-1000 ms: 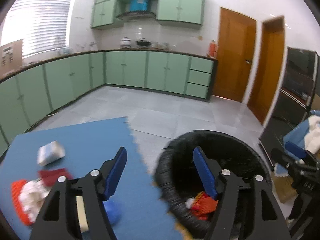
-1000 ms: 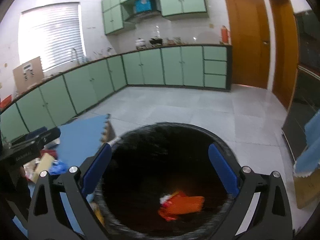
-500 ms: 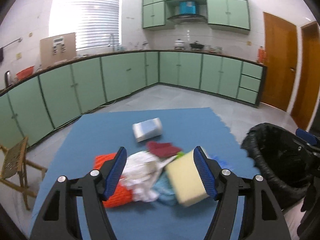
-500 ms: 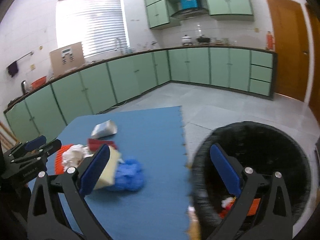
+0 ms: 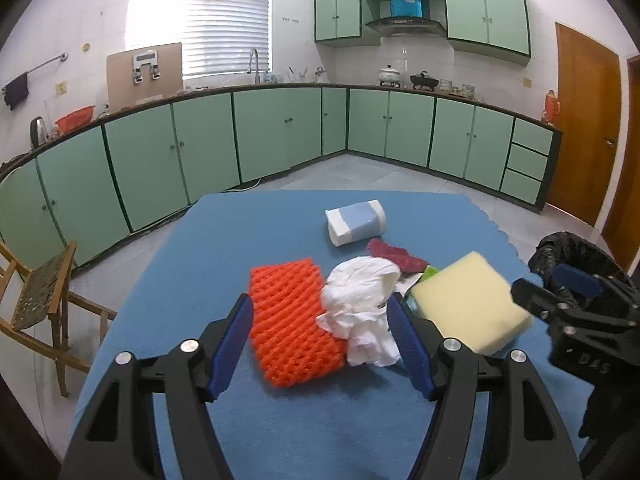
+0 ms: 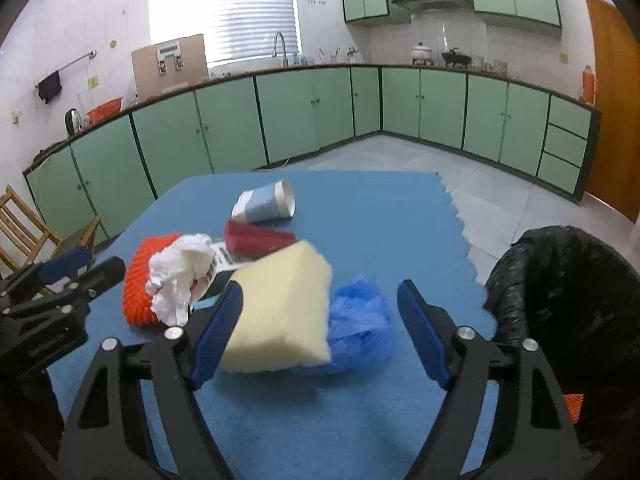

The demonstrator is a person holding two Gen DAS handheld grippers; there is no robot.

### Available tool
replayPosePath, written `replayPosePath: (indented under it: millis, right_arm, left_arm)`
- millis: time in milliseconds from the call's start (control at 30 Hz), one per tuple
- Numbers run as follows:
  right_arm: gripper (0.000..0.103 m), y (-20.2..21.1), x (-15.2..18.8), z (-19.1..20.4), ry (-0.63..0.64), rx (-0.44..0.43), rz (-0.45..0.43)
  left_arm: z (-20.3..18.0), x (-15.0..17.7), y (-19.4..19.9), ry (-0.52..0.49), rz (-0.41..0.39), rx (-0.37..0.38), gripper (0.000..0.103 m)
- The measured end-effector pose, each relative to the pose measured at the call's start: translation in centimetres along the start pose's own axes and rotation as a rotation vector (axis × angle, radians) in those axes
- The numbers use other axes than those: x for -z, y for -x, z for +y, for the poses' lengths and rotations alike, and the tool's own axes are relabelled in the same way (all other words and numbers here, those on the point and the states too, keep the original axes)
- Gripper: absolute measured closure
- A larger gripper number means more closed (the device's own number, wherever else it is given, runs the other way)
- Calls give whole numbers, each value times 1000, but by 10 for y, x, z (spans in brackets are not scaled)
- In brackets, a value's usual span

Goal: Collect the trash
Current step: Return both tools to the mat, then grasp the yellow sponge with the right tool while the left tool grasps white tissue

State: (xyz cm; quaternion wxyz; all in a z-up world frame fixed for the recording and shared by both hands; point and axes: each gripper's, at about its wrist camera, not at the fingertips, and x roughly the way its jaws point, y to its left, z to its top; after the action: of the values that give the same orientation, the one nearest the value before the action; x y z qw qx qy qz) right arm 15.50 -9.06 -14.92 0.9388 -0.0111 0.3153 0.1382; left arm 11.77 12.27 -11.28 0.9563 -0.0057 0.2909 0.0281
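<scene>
Trash pile on blue mat

Both grippers now face the trash pile on the blue mat instead of the black bin, jaws open.

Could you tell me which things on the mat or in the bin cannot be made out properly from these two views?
- Bin contents: right view, the rim and gripper hide all but an orange scrap at the frame edge.
- Printed wrapper: both views, tucked under the tissue and sponge; print too small.
- Blue bag: left view, wholly behind the sponge.
</scene>
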Motion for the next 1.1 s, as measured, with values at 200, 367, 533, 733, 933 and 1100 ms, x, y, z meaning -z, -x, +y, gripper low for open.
replayPosePath:
  millis: [200, 367, 533, 733, 933, 1100]
  right_arm:
    - [45, -16, 9, -1, -18, -37, 42]
    - [68, -16, 10, -2, -23, -103, 51]
    - [72, -11, 7, -5, -40, -129, 35]
    - [73, 0, -6, -8, -46, -126, -20]
    - [73, -7, -17, -18, -60, -109, -26]
    - [73, -11, -24, -27, -70, -106, -34]
  left_arm:
    - [9, 6, -7, 13, 23, -9, 35]
    - [10, 11, -13, 19, 41, 0, 35]
    - [2, 12, -16, 15, 50, 15, 35]
    - [-2, 8, -17, 16, 40, 32, 35]
    - [-13, -2, -26, 15, 32, 59, 35]
    - [-22, -8, -47, -2, 41, 64, 43]
